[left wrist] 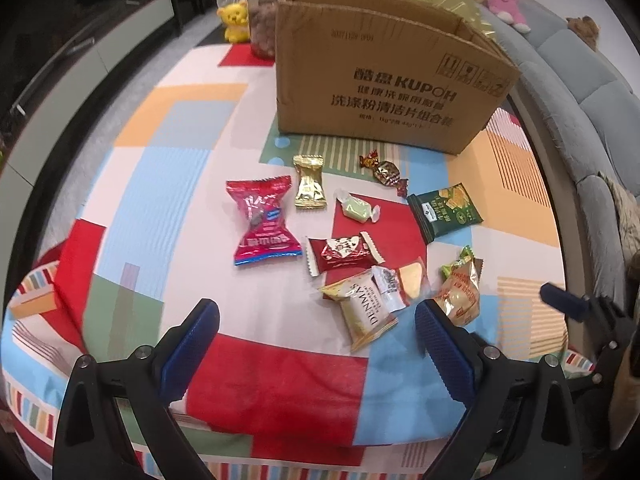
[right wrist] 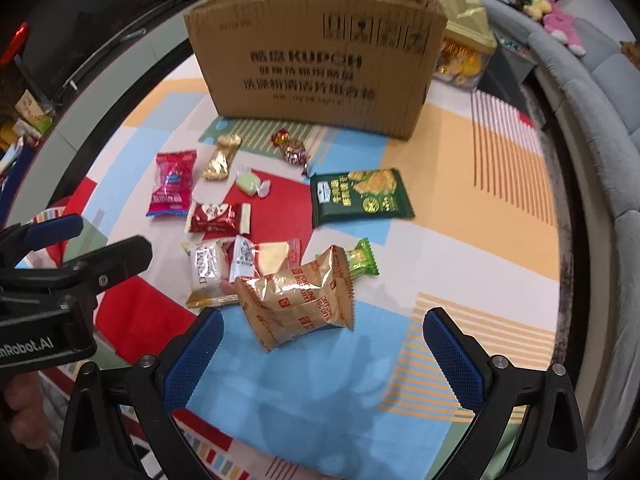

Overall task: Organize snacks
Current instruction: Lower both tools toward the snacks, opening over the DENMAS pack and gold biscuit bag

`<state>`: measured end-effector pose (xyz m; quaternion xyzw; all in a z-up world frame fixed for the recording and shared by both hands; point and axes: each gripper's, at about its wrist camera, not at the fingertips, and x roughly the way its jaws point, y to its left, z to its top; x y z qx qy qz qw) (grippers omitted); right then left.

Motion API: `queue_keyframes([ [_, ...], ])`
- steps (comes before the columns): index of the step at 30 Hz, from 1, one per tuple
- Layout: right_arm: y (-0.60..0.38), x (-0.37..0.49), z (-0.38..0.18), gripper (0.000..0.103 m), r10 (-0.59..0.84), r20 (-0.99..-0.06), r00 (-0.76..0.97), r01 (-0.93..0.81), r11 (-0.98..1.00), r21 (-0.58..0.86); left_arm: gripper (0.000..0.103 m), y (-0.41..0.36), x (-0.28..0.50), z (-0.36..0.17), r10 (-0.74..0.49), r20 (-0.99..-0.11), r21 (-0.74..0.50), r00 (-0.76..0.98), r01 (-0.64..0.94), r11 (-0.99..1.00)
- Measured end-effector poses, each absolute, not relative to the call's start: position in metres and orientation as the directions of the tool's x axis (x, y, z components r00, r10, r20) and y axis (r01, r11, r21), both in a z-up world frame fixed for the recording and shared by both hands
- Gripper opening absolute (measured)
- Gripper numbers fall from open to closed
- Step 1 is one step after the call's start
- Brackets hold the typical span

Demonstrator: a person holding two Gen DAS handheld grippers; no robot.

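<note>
Several wrapped snacks lie on a patchwork cloth before an open cardboard box. Among them are a pink packet, a gold packet, a dark green packet, a dark red packet, a white packet and a gold fortune-biscuit packet. My left gripper is open and empty, just short of the white packet. My right gripper is open and empty, with the fortune-biscuit packet just beyond its fingertips.
A jar of brown balls and a yellow bear toy stand left of the box. More snacks sit behind and right of it. A grey sofa with plush toys runs along the right. The cloth's front edge is below the grippers.
</note>
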<state>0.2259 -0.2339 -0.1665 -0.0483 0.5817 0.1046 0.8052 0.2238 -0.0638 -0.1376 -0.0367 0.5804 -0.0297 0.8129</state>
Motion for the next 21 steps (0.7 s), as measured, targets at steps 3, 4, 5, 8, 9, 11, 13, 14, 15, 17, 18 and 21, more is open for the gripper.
queue_keyframes([
  [3,-0.233,0.229,-0.174,0.101,0.113,-0.956,0.270,-0.242,0.969,0.047,0.098,-0.067,0.231,-0.147,-0.104,-0.955,-0.109,0.279,-0.004,0.994],
  [4,-0.233,0.230,-0.177,0.101,0.116,-0.959,0.259,-0.249,0.967,0.050,0.097,-0.068,0.232,-0.149,-0.108,-0.957,-0.114,0.268,-0.007,0.993],
  [5,-0.232,0.230,-0.179,0.101,0.119,-0.962,0.248,-0.255,0.966,0.054,0.097,-0.069,0.234,-0.152,-0.111,-0.960,-0.118,0.256,-0.009,0.993],
  [8,-0.230,0.233,-0.186,0.101,0.121,-0.967,0.225,-0.266,0.962,0.058,0.096,-0.071,0.238,-0.159,-0.116,-0.967,-0.123,0.228,-0.019,0.992],
  [9,-0.230,0.234,-0.189,0.101,0.121,-0.968,0.221,-0.267,0.962,0.059,0.096,-0.071,0.240,-0.162,-0.117,-0.969,-0.125,0.217,-0.024,0.992],
  [11,-0.230,0.237,-0.194,0.101,0.127,-0.969,0.214,-0.266,0.962,0.067,0.095,-0.072,0.244,-0.168,-0.119,-0.973,-0.128,0.198,-0.033,0.991],
  [13,-0.229,0.239,-0.198,0.101,0.129,-0.970,0.207,-0.261,0.963,0.072,0.092,-0.073,0.247,-0.174,-0.123,-0.976,-0.131,0.179,-0.038,0.991],
  [14,-0.229,0.240,-0.200,0.101,0.128,-0.970,0.205,-0.258,0.963,0.073,0.090,-0.074,0.248,-0.177,-0.124,-0.977,-0.133,0.171,-0.040,0.990],
  [15,-0.229,0.241,-0.203,0.101,0.127,-0.971,0.202,-0.255,0.964,0.073,0.089,-0.074,0.250,-0.180,-0.127,-0.978,-0.135,0.163,-0.042,0.990],
  [17,-0.229,0.244,-0.206,0.101,0.122,-0.972,0.199,-0.250,0.966,0.070,0.084,-0.075,0.252,-0.186,-0.125,-0.981,-0.133,0.149,-0.045,0.990],
  [18,-0.229,0.245,-0.208,0.101,0.119,-0.973,0.200,-0.249,0.966,0.067,0.083,-0.075,0.253,-0.189,-0.124,-0.982,-0.131,0.142,-0.047,0.990],
  [21,-0.230,0.249,-0.212,0.096,0.111,-0.974,0.199,-0.249,0.967,0.059,0.074,-0.074,0.256,-0.196,-0.127,-0.984,-0.135,0.124,-0.055,0.989],
])
